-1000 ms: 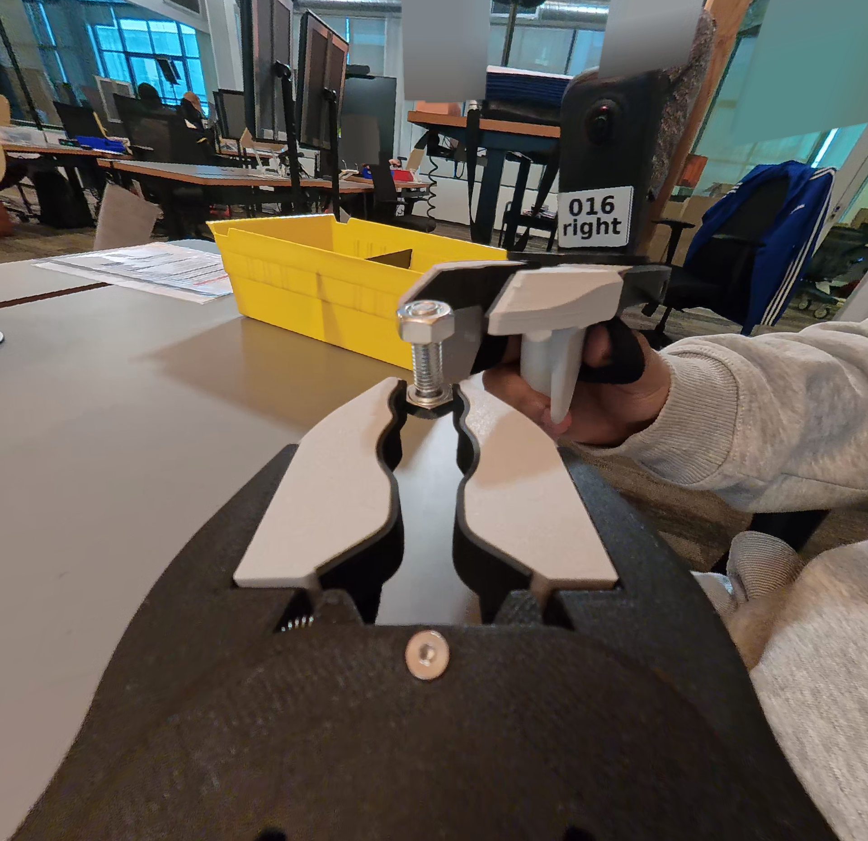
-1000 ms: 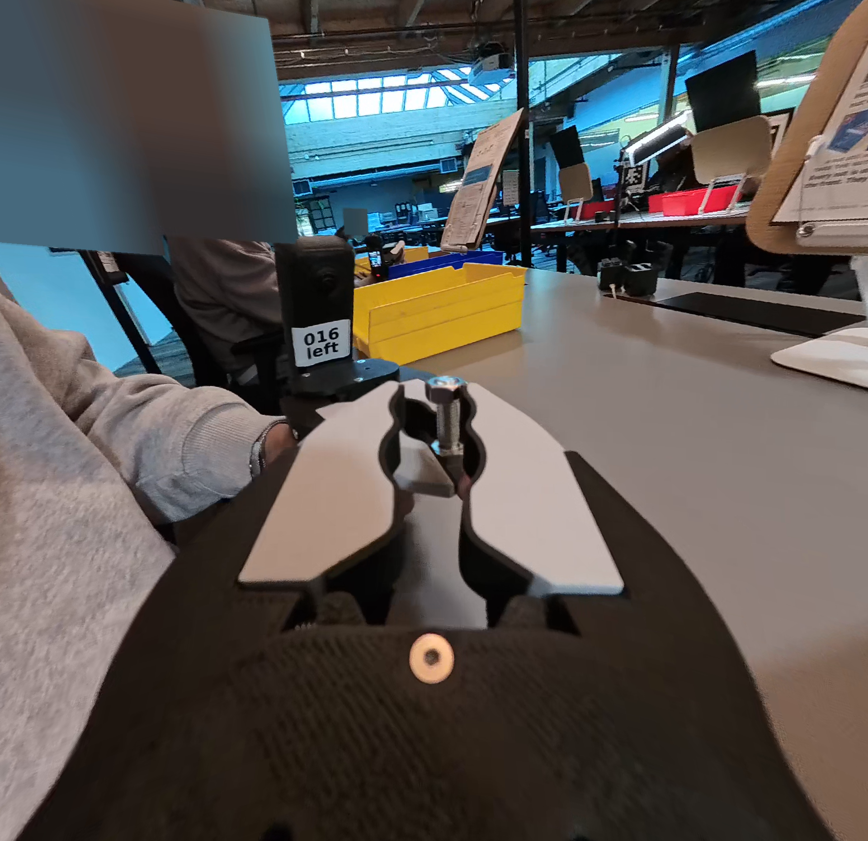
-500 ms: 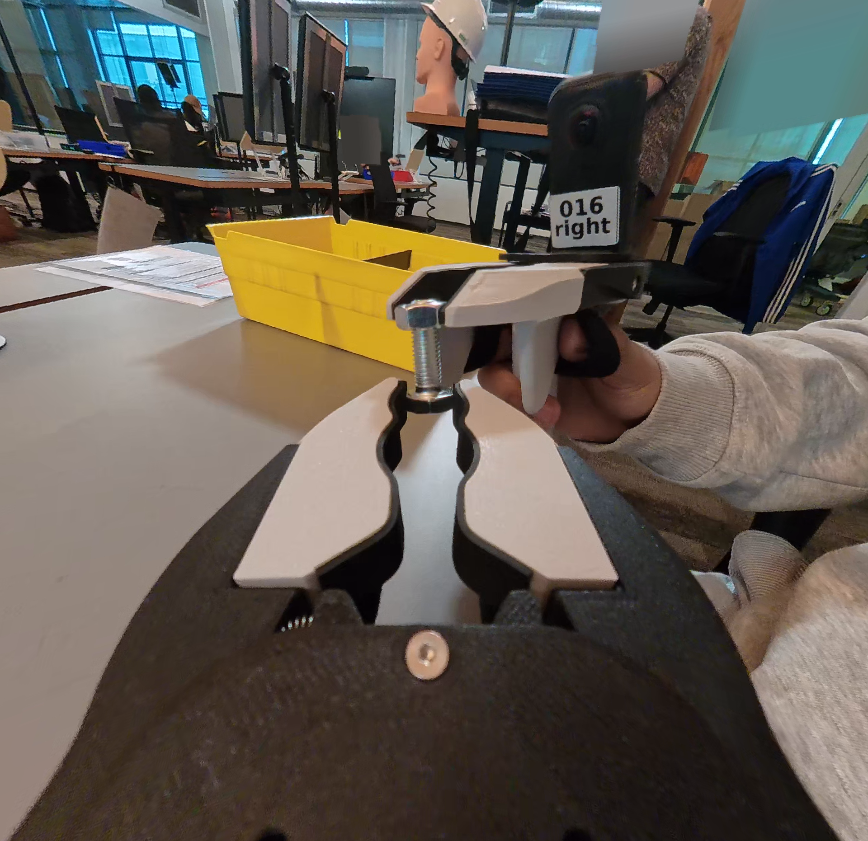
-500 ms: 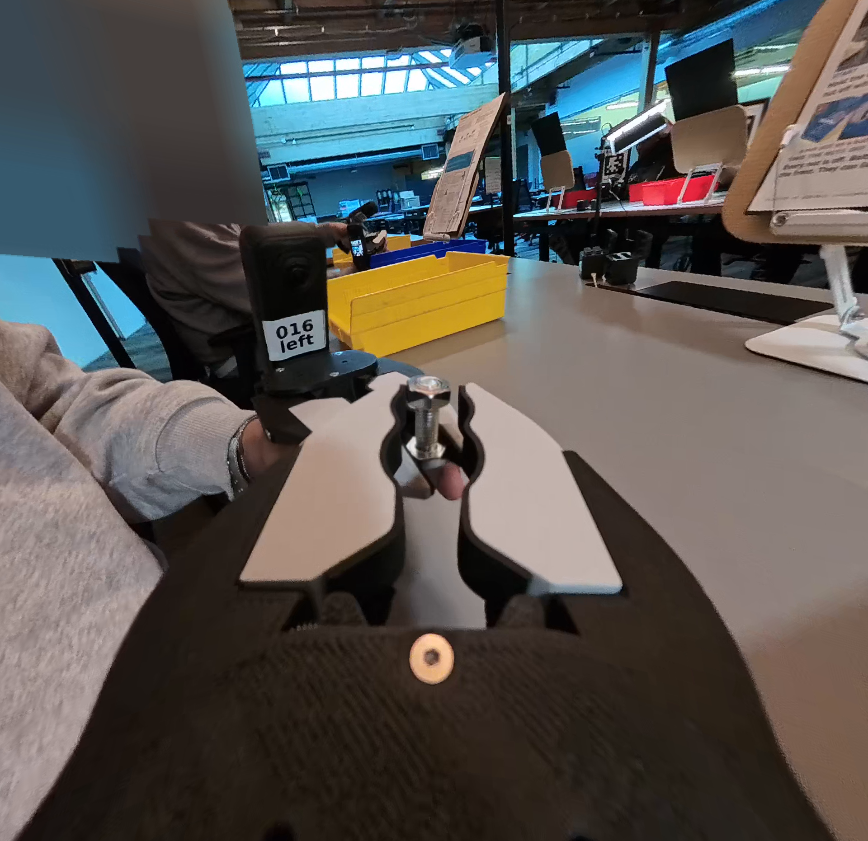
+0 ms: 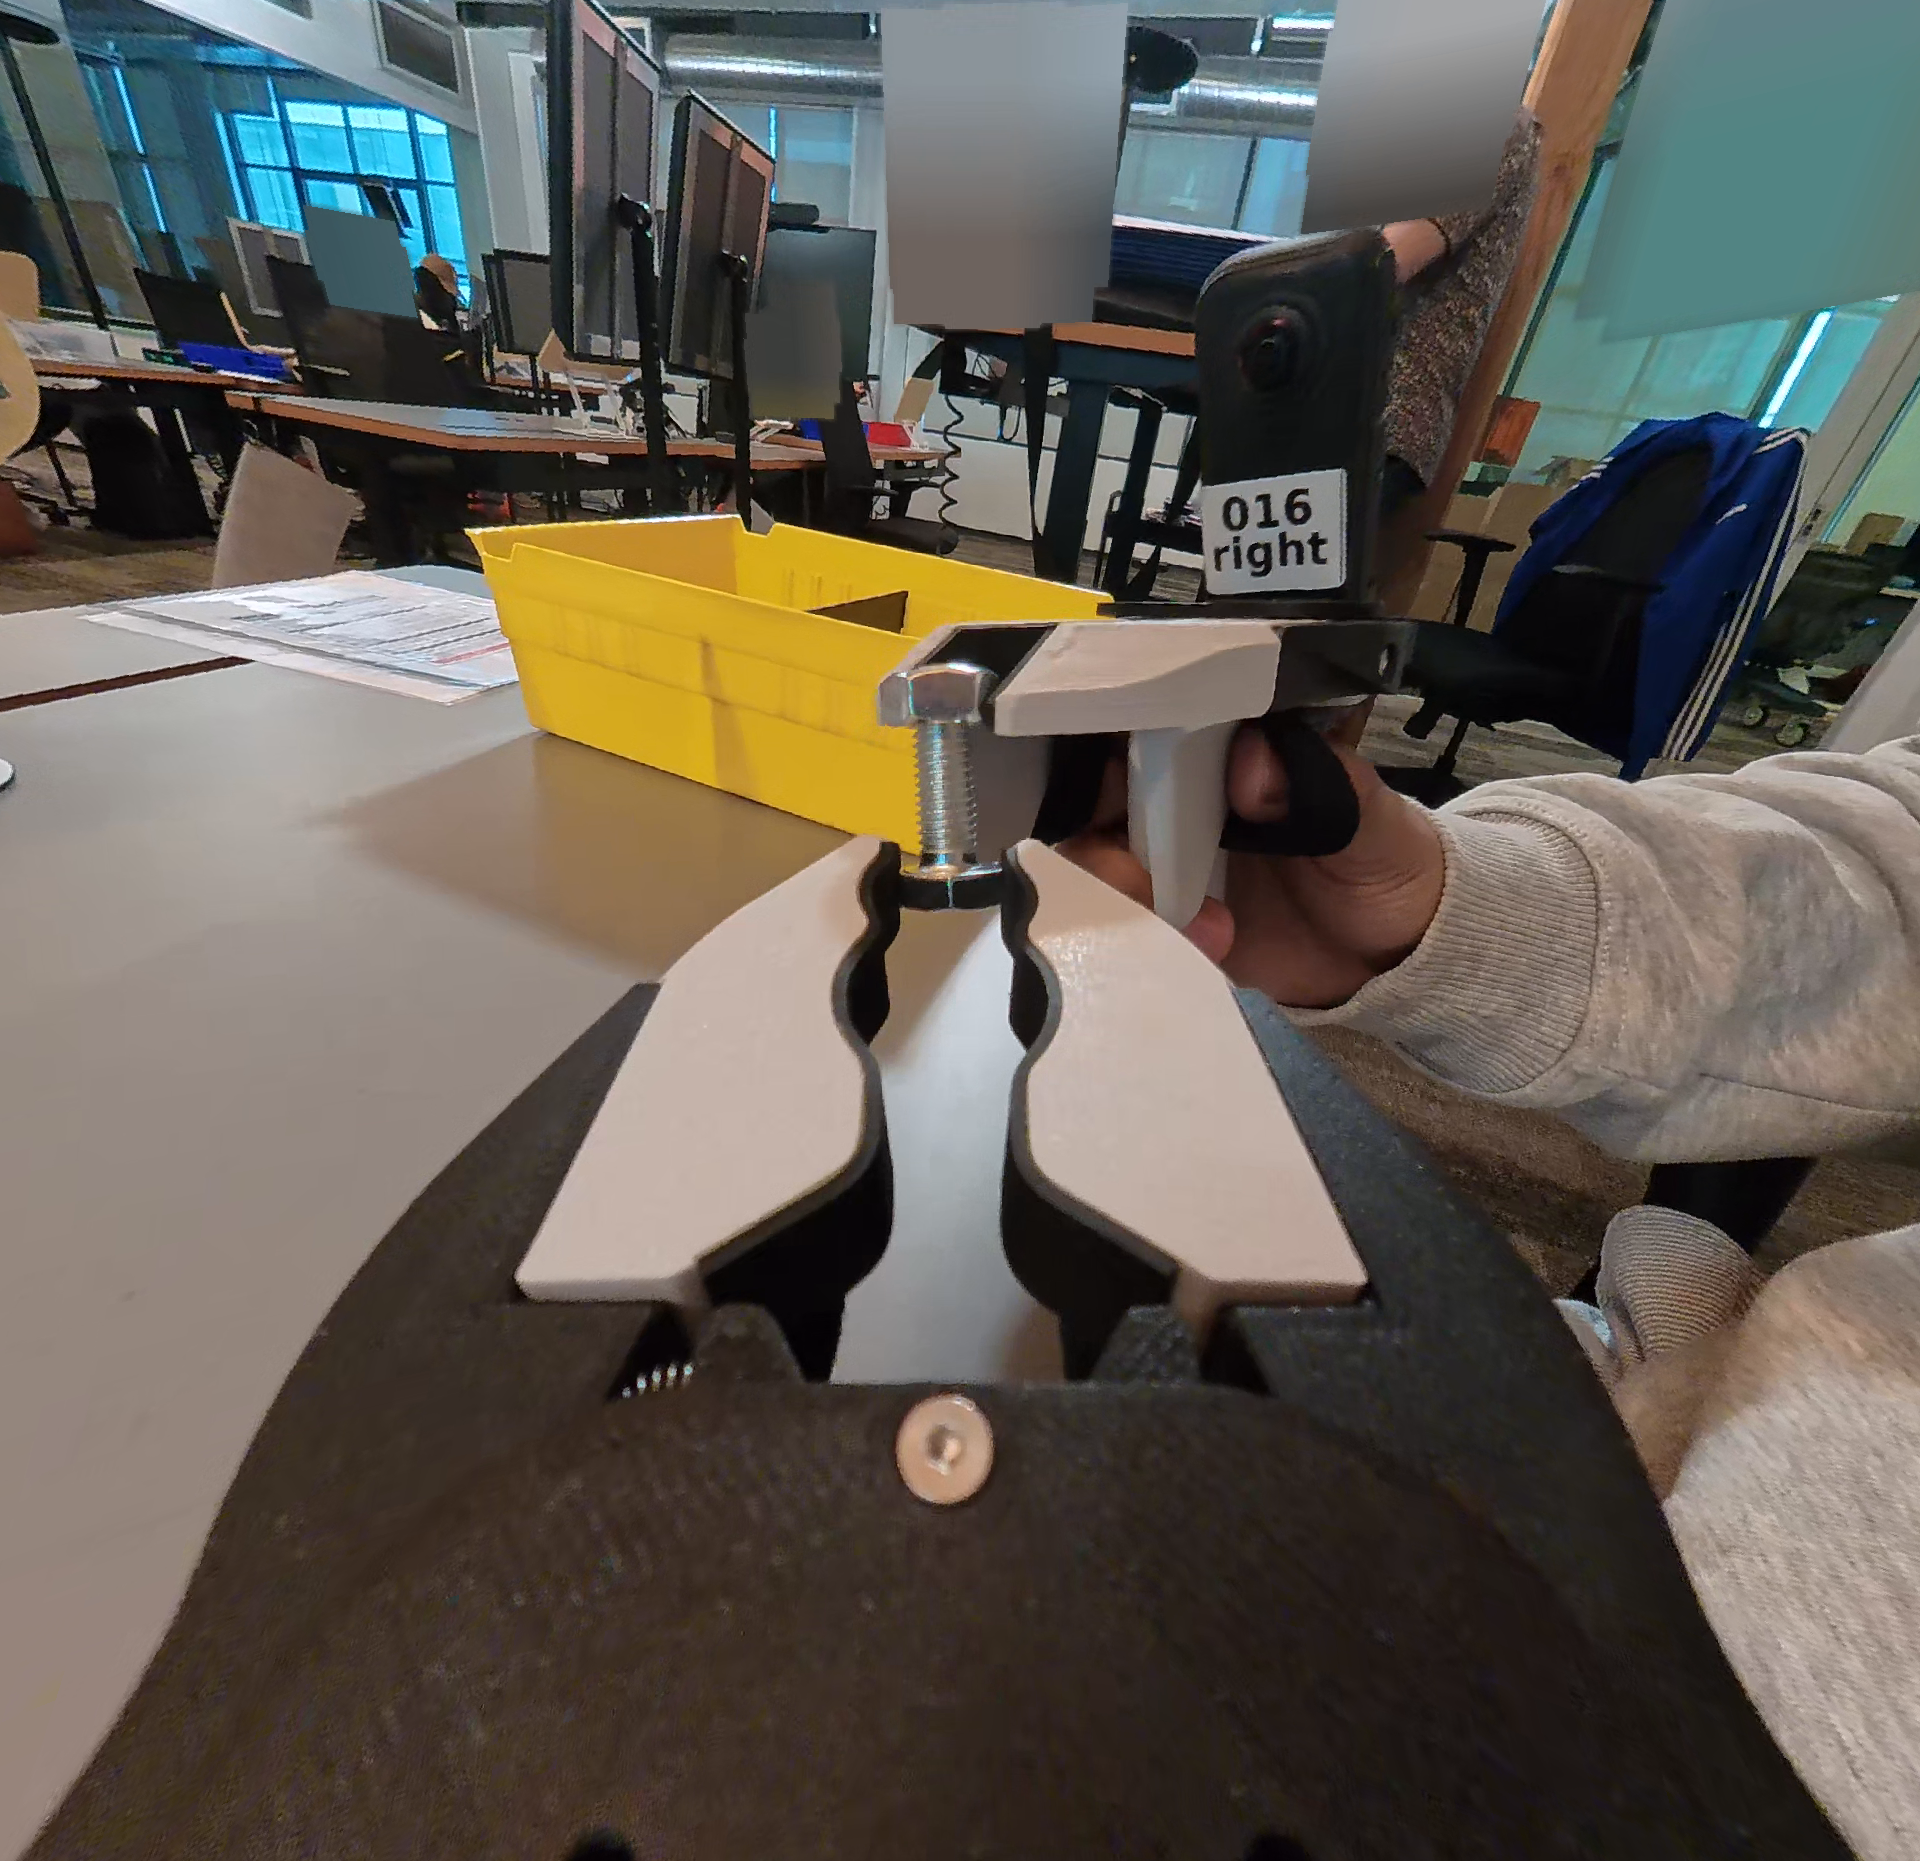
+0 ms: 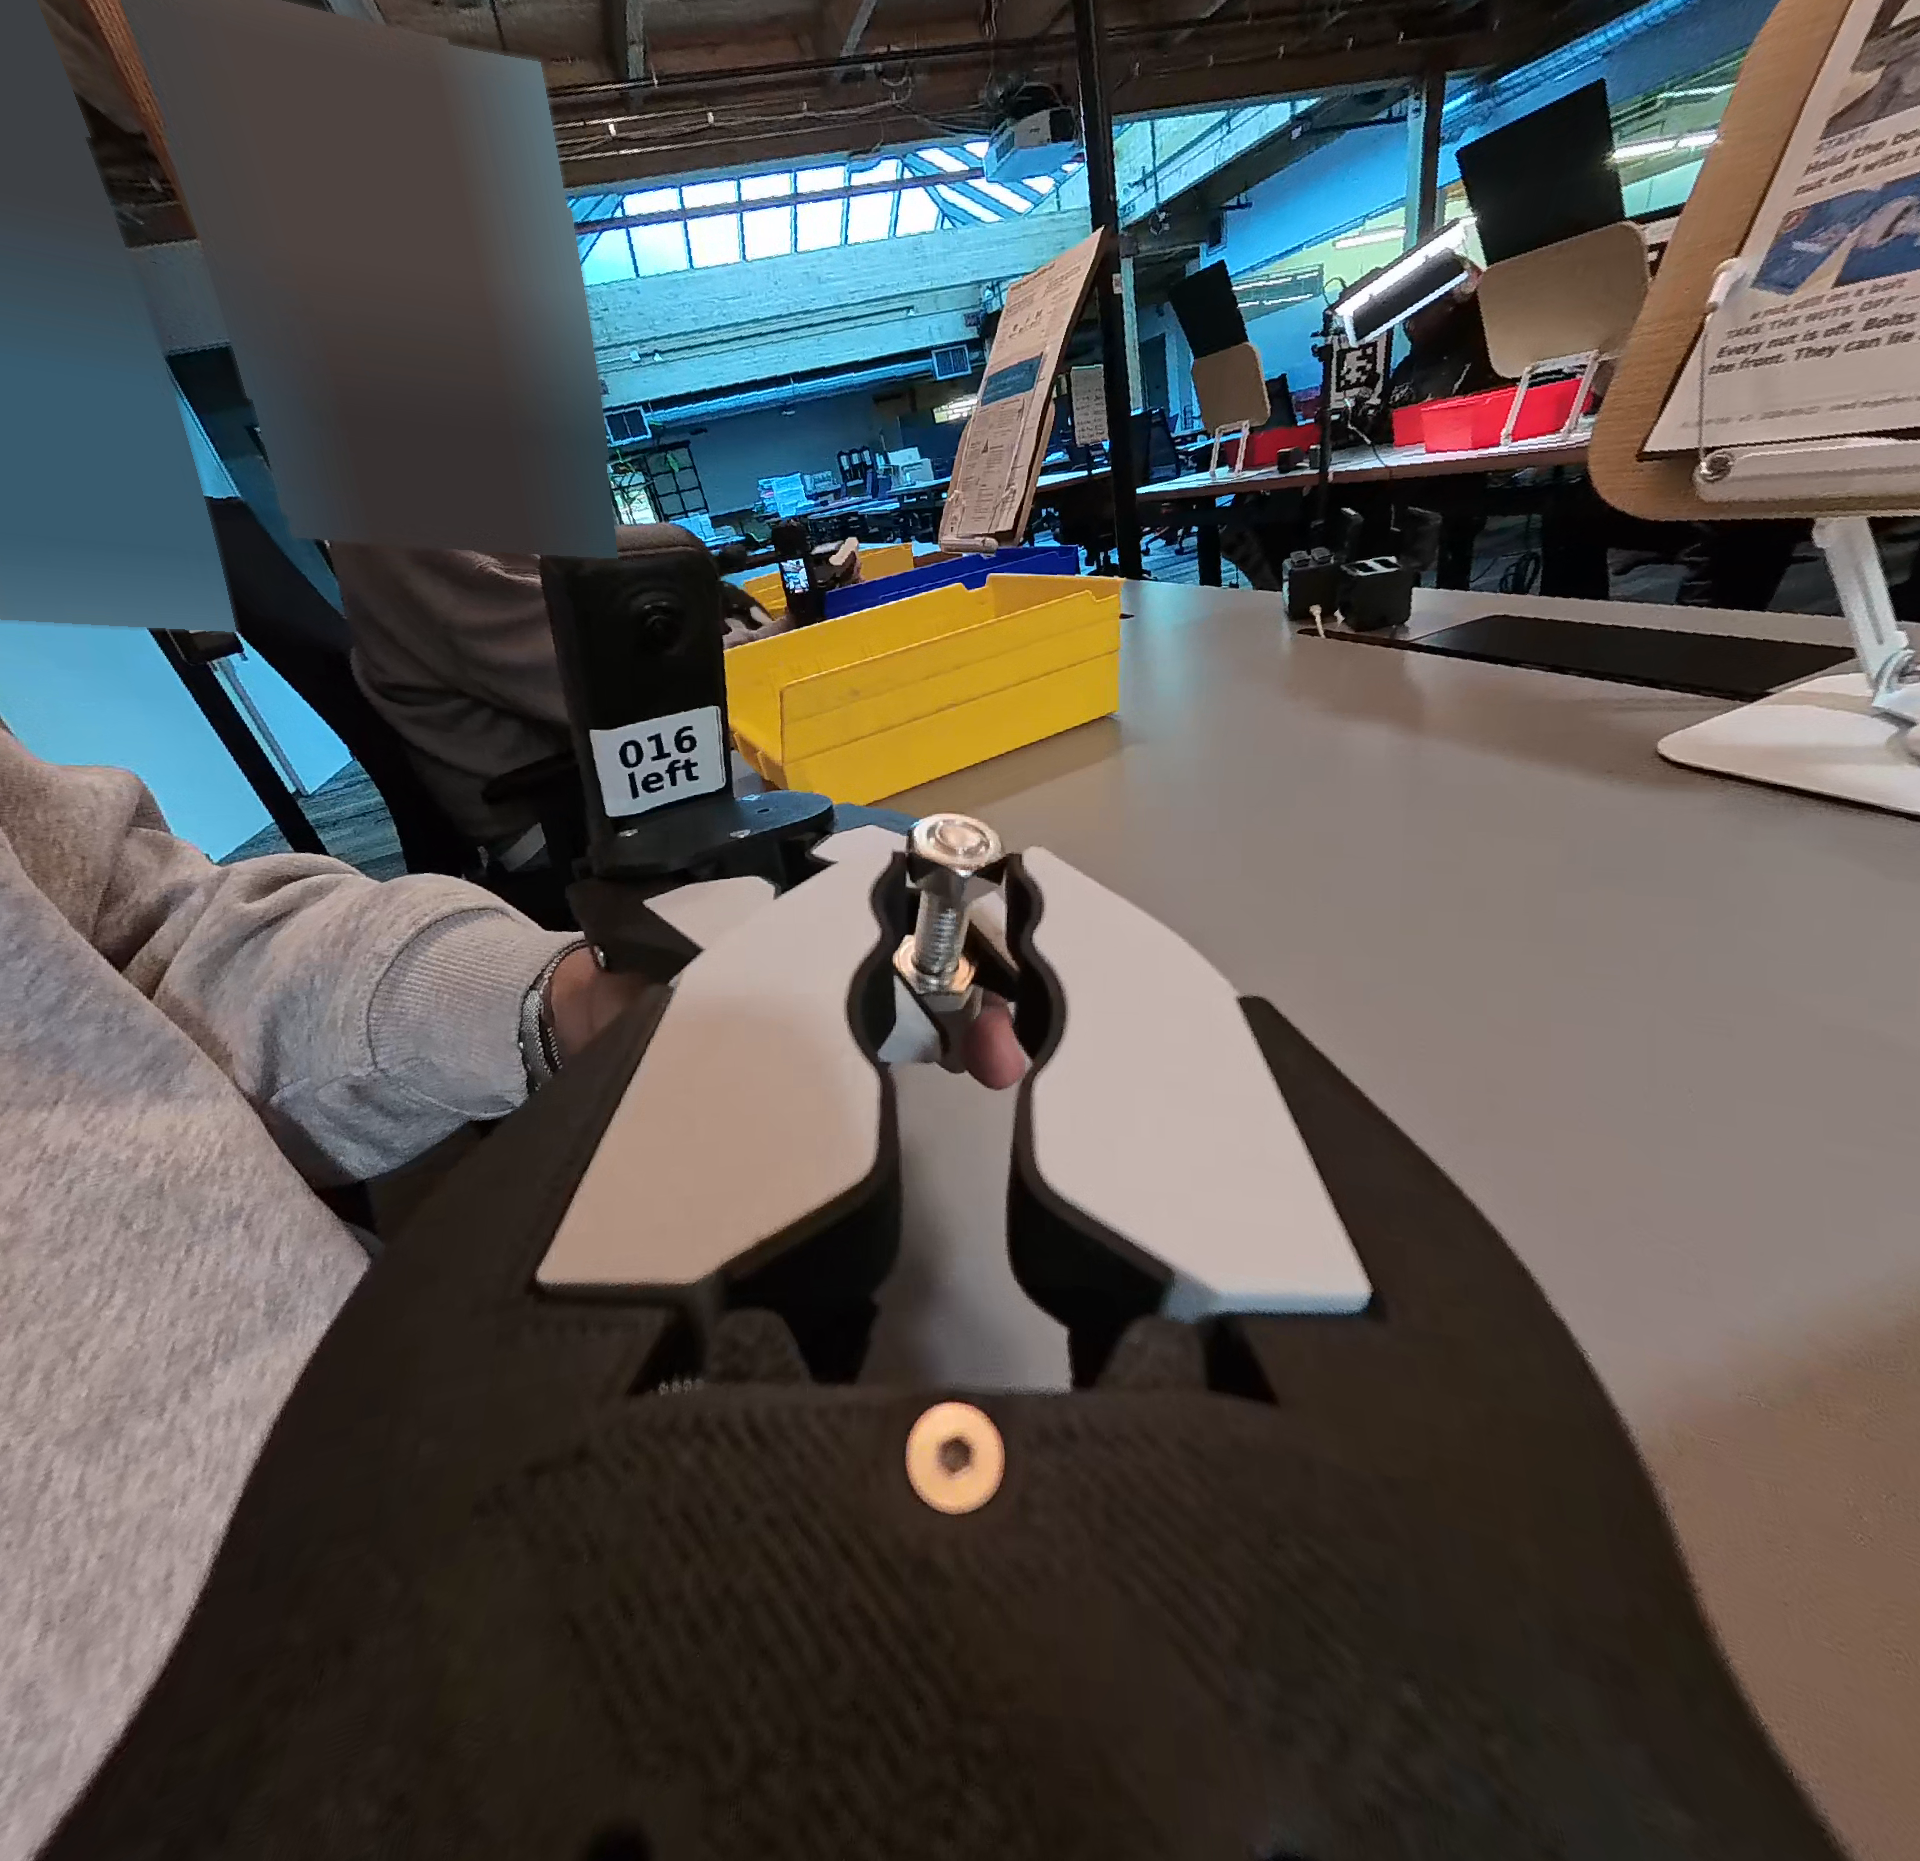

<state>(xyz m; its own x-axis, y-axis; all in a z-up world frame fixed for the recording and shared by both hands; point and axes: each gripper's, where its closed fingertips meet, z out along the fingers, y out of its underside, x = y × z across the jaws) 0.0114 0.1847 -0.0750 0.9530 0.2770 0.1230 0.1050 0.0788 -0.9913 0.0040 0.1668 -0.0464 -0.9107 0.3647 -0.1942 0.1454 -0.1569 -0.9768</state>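
The left wrist view shows the left gripper [image 5: 948, 861] clamped on a hex nut [image 5: 948, 889] low on the upright bolt [image 5: 940, 772]. The right wrist view shows the right gripper [image 6: 954, 861] clamped on the bolt's head. The yellow bin [image 5: 665, 658] on the grey table [image 5: 260, 980] holds a dark divider; other contents are hidden.

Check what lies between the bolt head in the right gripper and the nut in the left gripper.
Between the bolt head and the nut there is only the bolt's bare threaded shank, with nothing else on it. Both wrist views show this.

bright, even daylight from far windows, soft shadows, sharp centre, fisheye-warped, slightly blurred edges.
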